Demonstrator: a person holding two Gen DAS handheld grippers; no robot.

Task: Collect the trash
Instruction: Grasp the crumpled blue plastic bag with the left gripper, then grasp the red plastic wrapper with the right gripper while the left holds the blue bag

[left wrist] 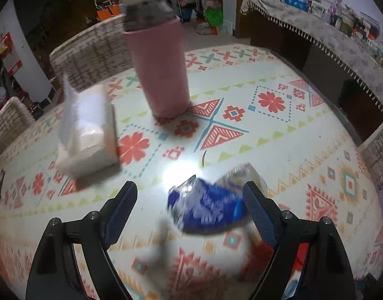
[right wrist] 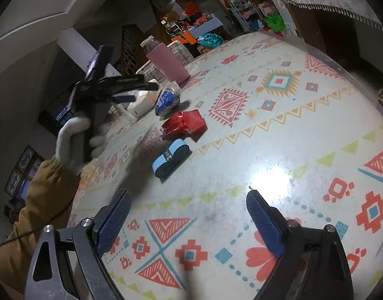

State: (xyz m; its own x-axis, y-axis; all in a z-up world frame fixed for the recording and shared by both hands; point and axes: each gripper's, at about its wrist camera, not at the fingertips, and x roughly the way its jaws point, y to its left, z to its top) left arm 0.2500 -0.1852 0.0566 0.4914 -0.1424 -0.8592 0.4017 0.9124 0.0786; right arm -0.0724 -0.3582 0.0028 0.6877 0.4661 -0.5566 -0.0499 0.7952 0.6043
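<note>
Between my left gripper (left wrist: 190, 195) and its right finger sits the blue wrapper (left wrist: 206, 207), at about four o'clock in the left wrist view, crumpled and blurred. Both fingers stand wide apart, and the wrapper looks to be against the right one only, so nothing is clamped yet. My worry is that closing from this offset pushes the light foil sideways instead of pinching it, and it skids over the glossy tabletop (left wrist: 279, 150). I cannot tell whether it lies on the surface or hangs just above it.

My right gripper (right wrist: 188, 206) hovers over bare patterned cloth with its fingers spread and nothing between them. At eleven o'clock from it lies the light-blue roll (right wrist: 170, 158), then the red crumpled pack (right wrist: 185, 123) just beyond; a careless sweep could knock either along the tabletop.

Farther off, at ten o'clock in the left view, is the tissue pack (left wrist: 90, 130), and at twelve o'clock the tall pink bottle (left wrist: 160, 72). If I overshoot forward, that bottle looks easy to topple.
</note>
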